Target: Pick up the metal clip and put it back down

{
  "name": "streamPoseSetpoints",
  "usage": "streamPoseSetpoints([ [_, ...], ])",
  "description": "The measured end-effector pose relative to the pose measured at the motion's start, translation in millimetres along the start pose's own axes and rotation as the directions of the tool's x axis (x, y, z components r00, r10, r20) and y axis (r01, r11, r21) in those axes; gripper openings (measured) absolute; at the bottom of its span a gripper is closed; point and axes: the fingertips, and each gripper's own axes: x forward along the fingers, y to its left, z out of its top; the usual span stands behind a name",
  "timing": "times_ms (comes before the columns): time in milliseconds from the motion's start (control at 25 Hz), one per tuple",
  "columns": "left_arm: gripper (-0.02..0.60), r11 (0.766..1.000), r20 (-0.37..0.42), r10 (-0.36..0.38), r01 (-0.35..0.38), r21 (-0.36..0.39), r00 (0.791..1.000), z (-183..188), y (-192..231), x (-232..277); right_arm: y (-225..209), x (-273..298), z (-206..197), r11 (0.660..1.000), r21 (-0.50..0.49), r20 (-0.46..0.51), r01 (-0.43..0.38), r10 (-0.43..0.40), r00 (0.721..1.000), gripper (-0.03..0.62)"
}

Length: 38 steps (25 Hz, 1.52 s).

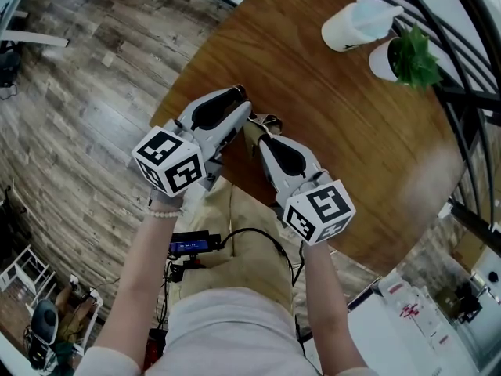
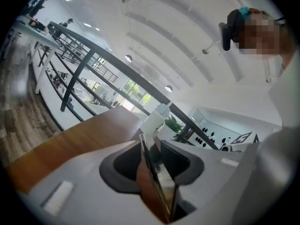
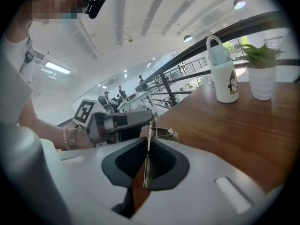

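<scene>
The wooden table [image 1: 344,131] is bare in the middle. A white bottle [image 1: 356,23] and a potted plant [image 1: 401,57] block the far edge. The left gripper [image 1: 247,113] and right gripper [image 1: 261,137] crowd the metal clip [image 1: 268,121] between them.

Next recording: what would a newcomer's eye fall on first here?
First, the left hand-held gripper and right hand-held gripper meeting tip to tip at the near edge of the round wooden table. Each is shut on a thin shiny part of the small metal clip between them. Next come the white bottle and the potted plant, side by side at the table's far right.
</scene>
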Motion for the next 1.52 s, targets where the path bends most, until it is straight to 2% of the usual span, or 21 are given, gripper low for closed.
streamPoseSetpoints([
  [480,0.137,0.996,-0.03,0.083,-0.083,0.019,0.996,-3,26,-4,-20,11,3,0.983,0.179,-0.022,0.048,-0.045,0.999,0.04],
  [1000,0.12,0.996,-0.027,0.077,-0.076,0.037,0.997,-6,16,-14,-31,32,0,0.957,0.291,-0.026,0.026,-0.019,0.999,0.049],
  [1280,0.107,0.995,-0.028,0.079,-0.077,0.06,0.997,-10,13,-19,-41,40,-7,0.966,0.251,-0.038,0.062,-0.054,0.998,0.067],
  [1520,0.106,0.994,-0.029,0.083,-0.081,0.071,0.996,-11,10,-22,-50,39,-11,0.978,0.172,-0.06,0.116,-0.107,0.992,0.098],
])
